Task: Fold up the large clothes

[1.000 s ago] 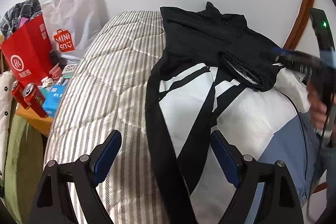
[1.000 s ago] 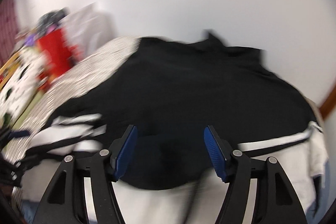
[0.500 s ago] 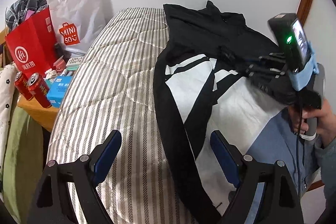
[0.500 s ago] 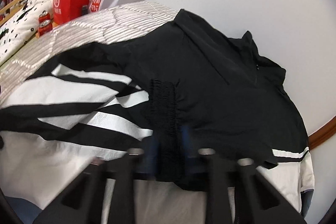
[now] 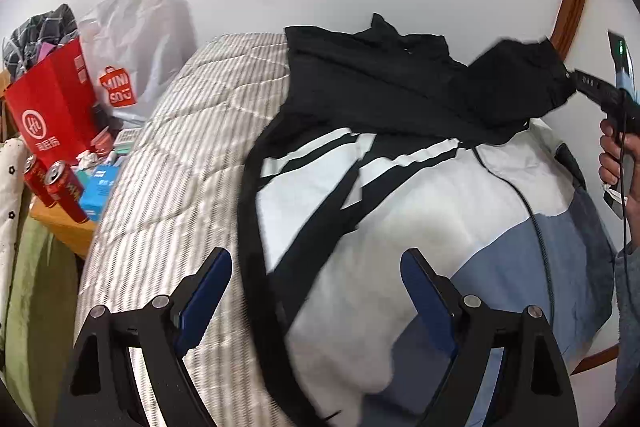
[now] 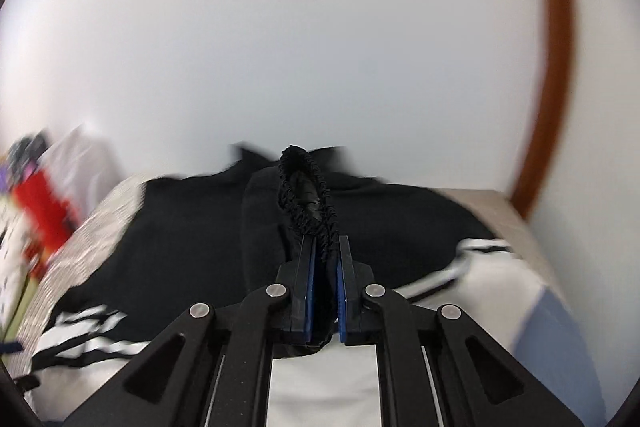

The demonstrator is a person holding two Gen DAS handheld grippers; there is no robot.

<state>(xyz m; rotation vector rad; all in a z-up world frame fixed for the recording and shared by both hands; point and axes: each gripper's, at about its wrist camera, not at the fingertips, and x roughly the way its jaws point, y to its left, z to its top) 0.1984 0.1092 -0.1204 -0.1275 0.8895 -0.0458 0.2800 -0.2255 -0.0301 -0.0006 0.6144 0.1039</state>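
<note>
While the jacket [image 5: 384, 163] is lying spread across the striped bed [image 5: 176, 163], black at its far end and white and blue nearer, the right gripper [image 6: 324, 267] is pinching the sleeve cuff [image 6: 306, 191] between its nearly closed blue pads [image 6: 309, 291] and holding it raised above the black cloth. The left gripper [image 5: 316, 295] is hovering above the near part of the jacket with its jaws standing wide apart and gripping nothing. A red bag [image 5: 48, 107], a white bag [image 5: 132, 55] and two red cans [image 5: 56, 183] are sitting beside the bed on the left.
</note>
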